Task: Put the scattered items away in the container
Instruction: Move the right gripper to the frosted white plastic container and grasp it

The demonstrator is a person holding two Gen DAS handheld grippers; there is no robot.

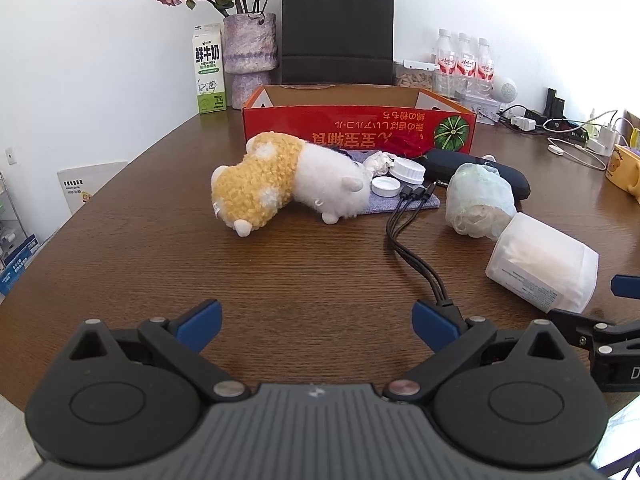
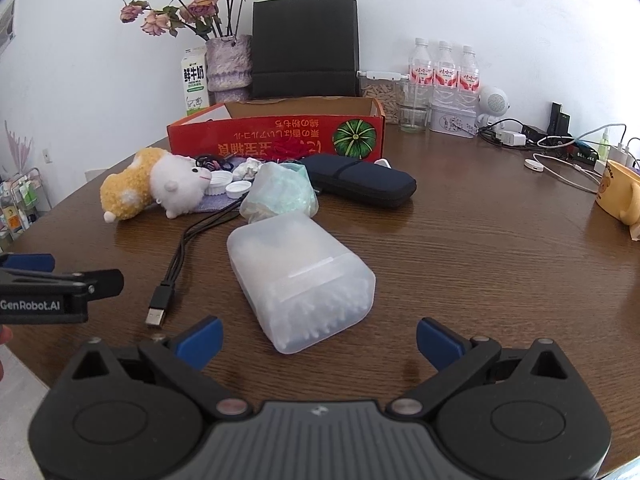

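Note:
An open red cardboard box (image 1: 360, 128) (image 2: 276, 140) stands at the back of the brown table. In front of it lie a yellow-and-white plush toy (image 1: 280, 182) (image 2: 156, 188), white lids (image 1: 400, 178) (image 2: 228, 184), a black multi-head cable (image 1: 412, 240) (image 2: 180, 256), a bagged bundle (image 1: 478, 200) (image 2: 280, 194), a dark zip case (image 1: 480, 170) (image 2: 360, 180) and a translucent box of cotton swabs (image 1: 540, 268) (image 2: 304, 280). My left gripper (image 1: 318, 326) is open and empty above bare table. My right gripper (image 2: 320, 344) is open just short of the swab box.
A black paper bag (image 1: 338, 28), vase of dried roses (image 1: 250, 56), milk carton (image 1: 208, 74) and water bottles (image 1: 464, 64) line the back wall. Chargers and cables (image 1: 560, 132) and a yellow mug (image 2: 618, 196) sit at the right.

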